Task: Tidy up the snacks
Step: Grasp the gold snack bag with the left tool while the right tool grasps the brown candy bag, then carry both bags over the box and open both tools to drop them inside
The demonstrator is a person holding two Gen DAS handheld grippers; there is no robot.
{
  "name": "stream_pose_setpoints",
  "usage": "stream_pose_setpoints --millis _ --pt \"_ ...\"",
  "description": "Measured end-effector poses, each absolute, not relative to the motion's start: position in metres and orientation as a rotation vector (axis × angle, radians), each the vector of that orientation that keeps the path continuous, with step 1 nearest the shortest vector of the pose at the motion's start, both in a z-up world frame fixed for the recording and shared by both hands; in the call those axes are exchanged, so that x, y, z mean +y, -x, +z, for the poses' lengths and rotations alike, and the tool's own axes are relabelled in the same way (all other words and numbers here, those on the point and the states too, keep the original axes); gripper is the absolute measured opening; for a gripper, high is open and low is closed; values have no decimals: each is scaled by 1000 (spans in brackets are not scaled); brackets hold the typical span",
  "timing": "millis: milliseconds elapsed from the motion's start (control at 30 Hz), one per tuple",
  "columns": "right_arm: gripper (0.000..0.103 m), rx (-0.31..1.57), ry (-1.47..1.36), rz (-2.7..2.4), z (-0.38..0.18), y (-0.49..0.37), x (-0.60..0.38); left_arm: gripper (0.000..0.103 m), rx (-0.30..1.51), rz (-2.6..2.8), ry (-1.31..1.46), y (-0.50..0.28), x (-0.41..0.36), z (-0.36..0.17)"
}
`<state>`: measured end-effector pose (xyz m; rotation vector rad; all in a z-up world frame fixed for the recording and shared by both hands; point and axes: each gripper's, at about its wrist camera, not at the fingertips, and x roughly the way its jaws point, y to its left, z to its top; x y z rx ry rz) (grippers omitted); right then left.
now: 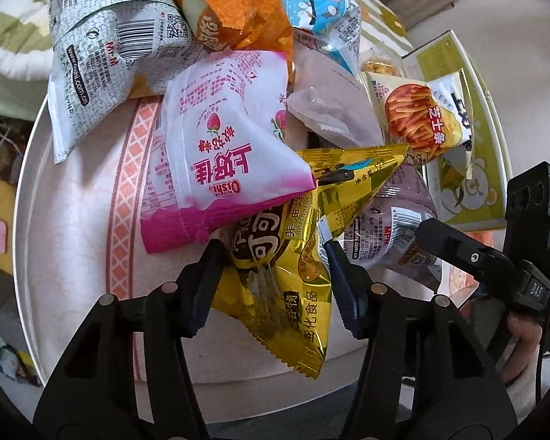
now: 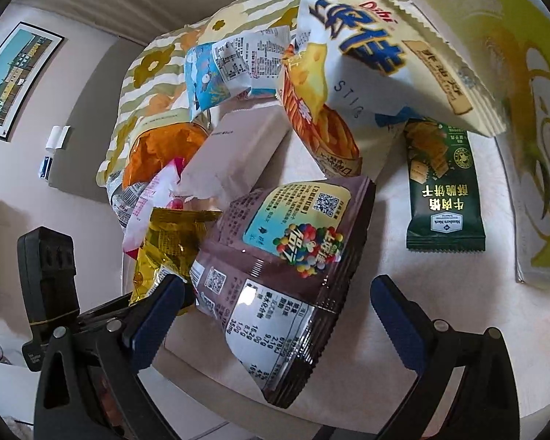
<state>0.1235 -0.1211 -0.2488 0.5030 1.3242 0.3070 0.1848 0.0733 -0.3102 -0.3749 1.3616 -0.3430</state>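
Observation:
A heap of snack bags lies on a round white tray (image 1: 29, 190). My left gripper (image 1: 271, 267) is shut on a gold foil bag (image 1: 275, 256), its pads pinching the bag's lower half. That gold bag (image 2: 165, 242) shows at the left of the right wrist view. My right gripper (image 2: 275, 308) stands open, its fingers either side of a brown-purple candy bag (image 2: 282, 242). The bag lies between them ungripped. One of its fingers (image 1: 432, 233) reaches the same purple bag (image 1: 392, 220). A pink strawberry bag (image 1: 231, 146) overlaps the gold one.
Around them lie a cheese-stick bag (image 2: 348, 66), a dark green cracker pack (image 2: 443, 198), an orange bag (image 1: 238, 11), a blue pack (image 1: 319, 3), a grey-white bag (image 1: 102, 55) and a plain mauve pack (image 2: 234, 150). A yellow-green box (image 1: 484, 139) stands at the right edge.

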Motion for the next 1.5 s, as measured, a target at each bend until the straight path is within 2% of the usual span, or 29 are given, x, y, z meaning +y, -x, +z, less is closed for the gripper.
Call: stream_pose_setpoints --millis 533,600,667,733,767,800,1200,1500 --pt "100 1326 -529 328 -262 -128 -119 47 1327 -334 299 -169 87 -295" --pt "80 1311 -537 343 -260 -127 -119 47 1319 -336 294 -168 87 -293" --pt "77 1299 -532 350 -256 -126 -116 46 1312 -339 287 -165 87 -291" --pt "71 1288 -486 334 -250 -122 -113 46 1304 -343 280 -162 85 -289" --pt "65 1286 -471 325 -249 -120 -113 46 1300 -346 278 -161 85 -287" --pt "64 1285 -466 323 -247 -117 -114 45 1296 -348 277 -159 86 -285" --pt "59 1225 -450 284 -220 -80 -125 44 1225 -388 289 -133 87 -263" --pt "58 1099 -431 276 -161 -55 -130 44 1123 -422 286 -122 76 -212"
